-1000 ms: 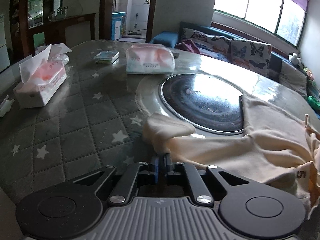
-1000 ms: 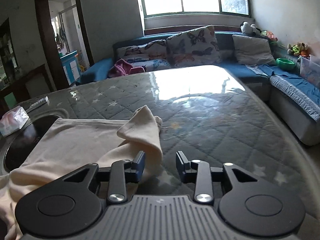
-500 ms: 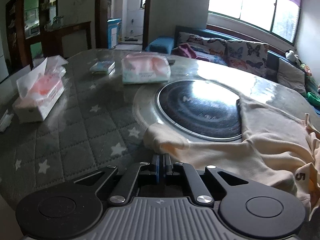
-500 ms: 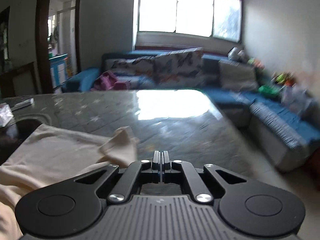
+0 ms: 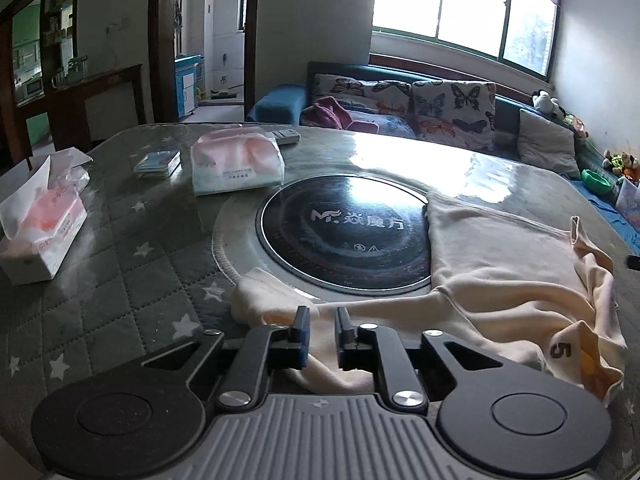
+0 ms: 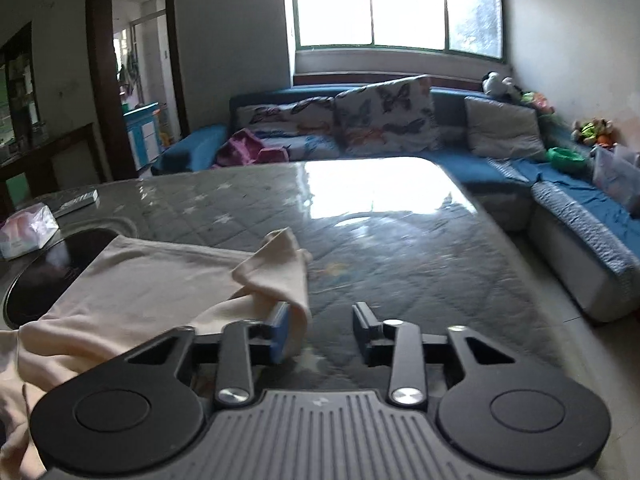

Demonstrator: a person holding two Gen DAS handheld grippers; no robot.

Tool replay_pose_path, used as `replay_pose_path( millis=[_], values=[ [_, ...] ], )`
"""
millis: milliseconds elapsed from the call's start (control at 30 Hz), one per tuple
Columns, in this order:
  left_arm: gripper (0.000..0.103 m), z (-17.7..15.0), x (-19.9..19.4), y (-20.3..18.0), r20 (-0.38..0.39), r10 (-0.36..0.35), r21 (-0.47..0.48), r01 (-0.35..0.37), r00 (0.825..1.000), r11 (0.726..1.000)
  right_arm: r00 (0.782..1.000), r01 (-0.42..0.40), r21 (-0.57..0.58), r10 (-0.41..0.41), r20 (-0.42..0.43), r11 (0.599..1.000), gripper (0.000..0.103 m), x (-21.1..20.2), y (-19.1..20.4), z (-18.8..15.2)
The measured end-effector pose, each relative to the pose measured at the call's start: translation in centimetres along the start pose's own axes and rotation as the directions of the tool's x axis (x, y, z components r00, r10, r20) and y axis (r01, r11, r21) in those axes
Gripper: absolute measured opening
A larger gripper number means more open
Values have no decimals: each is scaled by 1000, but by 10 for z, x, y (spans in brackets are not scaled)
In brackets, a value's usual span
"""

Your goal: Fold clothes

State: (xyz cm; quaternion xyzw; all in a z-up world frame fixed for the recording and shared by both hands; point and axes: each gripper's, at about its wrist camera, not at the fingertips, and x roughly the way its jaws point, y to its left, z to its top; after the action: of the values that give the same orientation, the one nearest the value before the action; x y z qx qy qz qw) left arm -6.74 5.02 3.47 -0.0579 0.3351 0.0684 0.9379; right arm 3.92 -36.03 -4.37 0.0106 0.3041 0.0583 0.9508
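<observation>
Now, sleeve (image 5: 272, 300): just beyond my left claw (image 5: 322, 330), pointing far-left.
Left claw: narrowly parted, empty.
Right claw (image 6: 322, 334): wide, empty.

Left wrist view: camera mounted low behind the left tongs (image 5: 321, 330), just above the counter (image 5: 132, 276), looking forward along the fingers across the round black hob (image 5: 344, 236) toward the sofa (image 5: 404, 116) and windows (image 5: 464, 24). The cream garment (image 5: 504, 280) lies close below and to the right of the lens.

Right wrist view: camera set likewise behind the right tongs (image 6: 320, 330), low over the counter (image 6: 400, 248), facing the same sofa (image 6: 360, 128) and window (image 6: 396, 4).

Shared field: the garment (image 6: 152, 280), the hob's edge (image 6: 44, 276), the butterfly cushions, and the window wall appear in both views.
</observation>
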Motion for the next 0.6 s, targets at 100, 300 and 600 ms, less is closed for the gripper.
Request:
replay_pose_path(
  millis=[100, 300, 600],
  values=[
    [32, 1, 1, -6, 0, -9, 21, 9, 1000, 1000, 1000, 1, 3, -1, -12, 1000, 35, 20, 4, -1],
    [40, 2, 8, -26, -13, -63, 67, 64, 998, 996, 999, -36, 52, 38, -28, 998, 34, 48, 2, -5],
    [43, 2, 16, -64, -27, -156, 129, 158, 987, 979, 999, -19, 4, 19, 41, 1000, 2, 30, 8, -2]
  ],
)
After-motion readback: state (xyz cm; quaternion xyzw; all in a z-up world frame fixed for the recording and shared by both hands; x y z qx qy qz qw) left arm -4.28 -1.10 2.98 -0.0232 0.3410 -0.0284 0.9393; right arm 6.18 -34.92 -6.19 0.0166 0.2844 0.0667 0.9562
